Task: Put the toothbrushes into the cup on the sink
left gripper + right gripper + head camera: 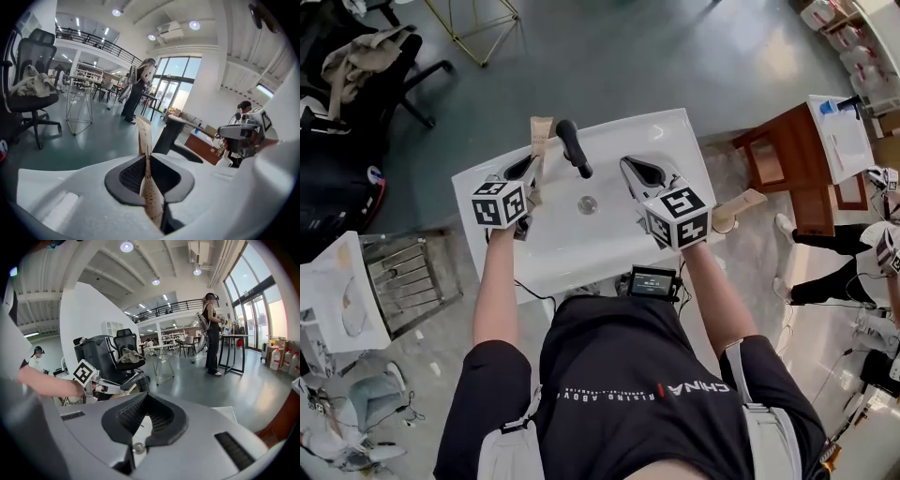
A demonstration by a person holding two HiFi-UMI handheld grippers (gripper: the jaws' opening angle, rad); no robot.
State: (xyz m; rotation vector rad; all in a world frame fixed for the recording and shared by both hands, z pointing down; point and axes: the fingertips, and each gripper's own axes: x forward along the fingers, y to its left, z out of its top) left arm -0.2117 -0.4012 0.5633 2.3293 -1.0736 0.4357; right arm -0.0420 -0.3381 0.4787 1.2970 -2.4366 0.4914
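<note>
My left gripper (pixel 530 165) hangs over the left back part of the white sink (pixel 619 239), shut on a tan toothbrush (pixel 541 137) that stands up out of its jaws. The left gripper view shows the same toothbrush (pixel 145 140) pinched upright between the black pads of that gripper (pixel 146 158). My right gripper (pixel 631 165) hovers right of the black tap (pixel 574 146), shut with nothing between its jaws (pixel 147 397). A pale cup (pixel 724 223) stands at the sink's right edge, with another tan toothbrush (pixel 749 199) leaning out of it.
The drain (pixel 588 204) lies mid-basin between the two grippers. A small screen device (pixel 653 281) sits at the sink's near edge. A black office chair (pixel 366 66) stands to the left and a brown desk (pixel 787 155) to the right. People stand further off.
</note>
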